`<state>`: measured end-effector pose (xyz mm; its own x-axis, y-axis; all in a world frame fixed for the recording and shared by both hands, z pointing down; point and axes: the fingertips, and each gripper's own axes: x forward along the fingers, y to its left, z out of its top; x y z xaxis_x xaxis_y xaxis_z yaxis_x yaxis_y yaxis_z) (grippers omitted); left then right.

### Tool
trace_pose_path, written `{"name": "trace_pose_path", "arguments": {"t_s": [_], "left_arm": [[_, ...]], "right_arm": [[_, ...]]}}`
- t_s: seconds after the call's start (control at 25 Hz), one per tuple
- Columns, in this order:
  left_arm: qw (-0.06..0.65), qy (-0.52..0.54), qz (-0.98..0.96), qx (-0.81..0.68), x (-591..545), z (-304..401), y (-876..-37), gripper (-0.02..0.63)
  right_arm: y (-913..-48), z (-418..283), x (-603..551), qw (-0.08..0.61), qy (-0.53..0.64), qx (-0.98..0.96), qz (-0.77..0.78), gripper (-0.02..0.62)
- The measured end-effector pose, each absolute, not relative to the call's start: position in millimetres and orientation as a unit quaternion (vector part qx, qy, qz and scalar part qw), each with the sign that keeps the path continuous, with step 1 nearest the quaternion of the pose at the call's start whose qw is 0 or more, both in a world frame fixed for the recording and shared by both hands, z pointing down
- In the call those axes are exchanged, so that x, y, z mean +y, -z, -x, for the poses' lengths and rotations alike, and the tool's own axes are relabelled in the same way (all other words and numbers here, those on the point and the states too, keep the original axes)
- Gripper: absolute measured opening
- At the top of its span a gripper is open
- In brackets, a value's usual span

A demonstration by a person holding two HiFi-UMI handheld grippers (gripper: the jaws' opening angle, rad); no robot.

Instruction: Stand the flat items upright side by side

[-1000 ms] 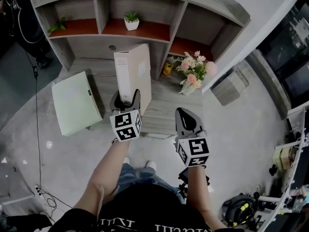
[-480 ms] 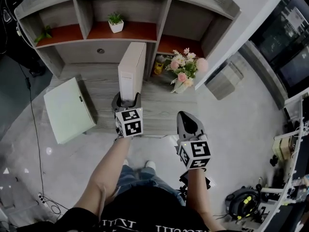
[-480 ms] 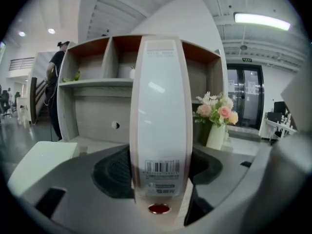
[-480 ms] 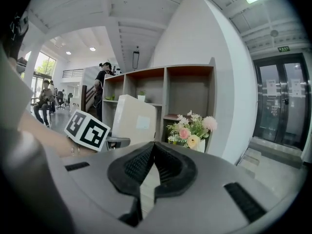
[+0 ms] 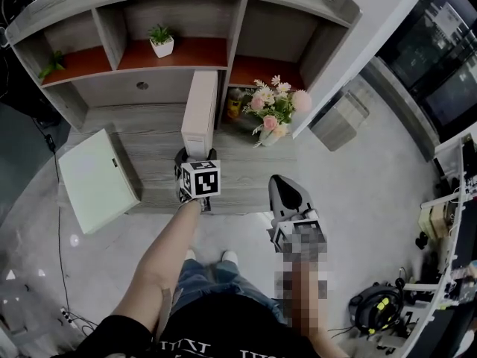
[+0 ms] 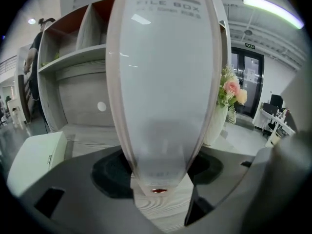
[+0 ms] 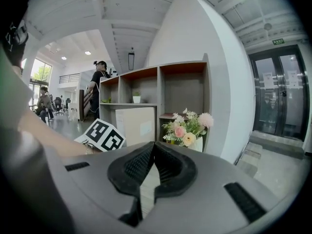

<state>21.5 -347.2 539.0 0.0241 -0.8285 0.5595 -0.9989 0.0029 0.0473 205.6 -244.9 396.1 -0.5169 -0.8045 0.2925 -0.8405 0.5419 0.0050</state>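
- Looking along the left gripper (image 6: 158, 173), we see its two jaws clamped on the narrow lower end of the beige file box (image 6: 163, 82), with a dark pad against each side.
- That box stands upright and fills the middle of the left gripper view. Its bottom edge is right at the grey desk (image 6: 161, 206), though we cannot tell whether it bears on the wood.
- From the head view, the marker cube (image 5: 200, 179) covers most of these jaws, so only the left gripper view shows the grip. There the box is a slim slab rising just beyond the cube.
- We see the right gripper (image 7: 152, 152) with its jaws together and nothing between them. It hangs off the desk's front edge, to the right of the box and apart from it.
- Only the right gripper view shows us the box's broad side, with a pale label on it.
- We find the green file box (image 5: 95, 179) lying flat at the desk's left end, well apart from the upright one. The left gripper view catches just a corner of it.
- The flowers (image 5: 272, 110) stand just right of the beige box. A yellow item behind them is too hidden to name.
- We can read "FILE BOX" at the box's top in the left gripper view, but the smaller print is blurred.
- A potted plant (image 5: 160, 41) sits in a compartment of the shelf unit (image 5: 231, 21).
- Farthest off, only the right gripper view shows us glass doors (image 7: 275, 101) and a person (image 7: 100, 84) beside the shelves.
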Motion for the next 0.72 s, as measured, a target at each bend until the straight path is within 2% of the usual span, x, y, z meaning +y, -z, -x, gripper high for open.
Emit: {"name": "trace_pose_path", "arguments": {"t_s": [0.72], "left_arm": [[0.232, -0.207, -0.65, -0.693, -411, -38, -542, 0.302]], "right_arm": [[-416, -237, -258, 0.128, -0.102, -0.864, -0.477, 0.015]]}}
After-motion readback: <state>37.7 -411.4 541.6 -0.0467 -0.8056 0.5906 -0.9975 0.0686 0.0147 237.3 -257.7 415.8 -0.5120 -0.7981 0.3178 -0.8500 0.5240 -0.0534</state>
